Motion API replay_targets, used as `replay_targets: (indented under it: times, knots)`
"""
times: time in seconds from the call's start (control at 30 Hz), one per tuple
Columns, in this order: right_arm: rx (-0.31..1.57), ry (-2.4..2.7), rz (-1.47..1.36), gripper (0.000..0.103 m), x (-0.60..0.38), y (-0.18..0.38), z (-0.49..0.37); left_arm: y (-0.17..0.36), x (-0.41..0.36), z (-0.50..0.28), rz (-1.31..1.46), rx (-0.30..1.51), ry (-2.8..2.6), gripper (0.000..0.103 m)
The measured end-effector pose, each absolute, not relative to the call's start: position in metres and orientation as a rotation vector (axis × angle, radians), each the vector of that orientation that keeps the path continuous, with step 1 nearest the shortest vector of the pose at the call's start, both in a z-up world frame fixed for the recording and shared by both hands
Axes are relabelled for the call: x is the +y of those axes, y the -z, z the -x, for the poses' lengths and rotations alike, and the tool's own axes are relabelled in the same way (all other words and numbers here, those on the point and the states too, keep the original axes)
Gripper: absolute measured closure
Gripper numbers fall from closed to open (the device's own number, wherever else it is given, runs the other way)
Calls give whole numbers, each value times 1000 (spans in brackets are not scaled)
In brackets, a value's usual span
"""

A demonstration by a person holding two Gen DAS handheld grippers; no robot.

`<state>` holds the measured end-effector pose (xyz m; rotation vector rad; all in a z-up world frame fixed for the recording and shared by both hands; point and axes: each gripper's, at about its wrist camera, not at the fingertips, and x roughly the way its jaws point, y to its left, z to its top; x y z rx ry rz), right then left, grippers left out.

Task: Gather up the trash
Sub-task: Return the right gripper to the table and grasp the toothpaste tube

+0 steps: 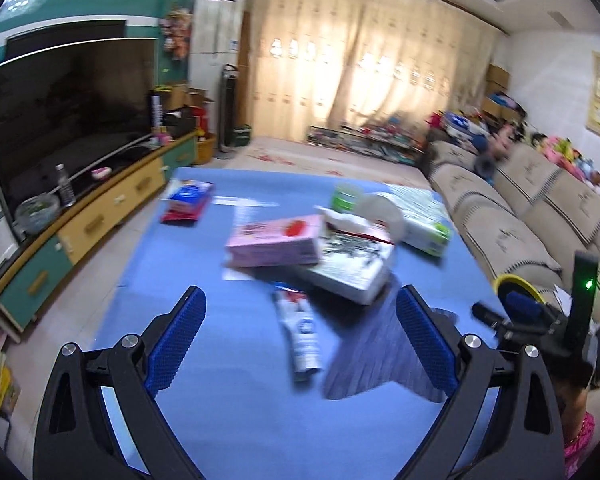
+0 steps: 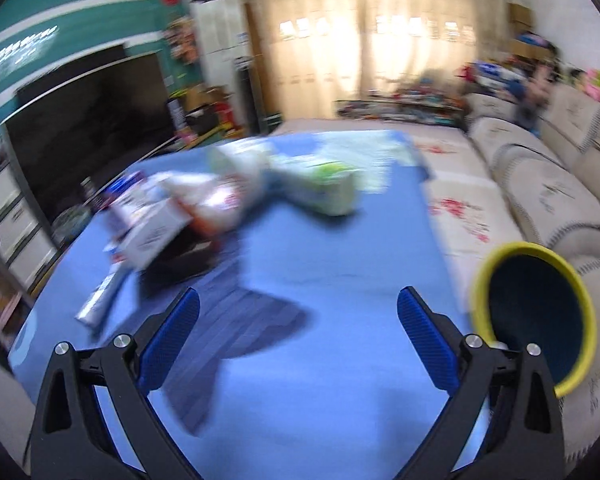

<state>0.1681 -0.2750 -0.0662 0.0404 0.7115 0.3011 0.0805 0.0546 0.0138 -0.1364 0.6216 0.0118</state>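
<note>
A pile of trash lies mid-table on the blue cloth [image 1: 236, 400]: a pink packet [image 1: 276, 242], a white box [image 1: 352, 268], a crumpled tissue [image 1: 346, 218], a green-white wrapper [image 1: 424, 216] and a flattened tube [image 1: 302, 328]. A red-blue packet [image 1: 188, 200] lies apart at the far left. My left gripper [image 1: 300, 312] is open and empty, above the tube. My right gripper [image 2: 298, 312] is open and empty over bare cloth [image 2: 340, 260]; its view is blurred, with the pile [image 2: 172, 216] to the left. A yellow-rimmed bin [image 2: 536, 320] stands off the table's right edge.
A beige sofa [image 1: 520, 216] runs along the right side. A TV [image 1: 60, 120] on a low cabinet [image 1: 100, 216] stands left. Curtains and toy clutter fill the back. The right gripper [image 1: 540, 320] shows at the right of the left wrist view beside the bin [image 1: 518, 284].
</note>
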Motion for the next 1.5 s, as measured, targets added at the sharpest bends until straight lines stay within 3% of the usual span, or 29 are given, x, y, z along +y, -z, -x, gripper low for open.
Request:
replay_targets:
  times: [0.43,0.6,1.03,1.17,1.5]
  knots:
    - [761,-545,55,9,-165,73,-166,-23,84,-59,137,580,-73,9]
    - [787,-577,98,27,-124,83,-160,-33,84,-51,114,546,-97,9]
    - [917,-529,149,44,-79,116,-190,-28,90,-48,130,569,-99,9]
    - [914,-521,139,73,-84,117,-192,-24,89,-52,135,580,-89,9]
    - [908,-609,77,80,-127,112,-169,-15,75,-65,127,611,-66,9]
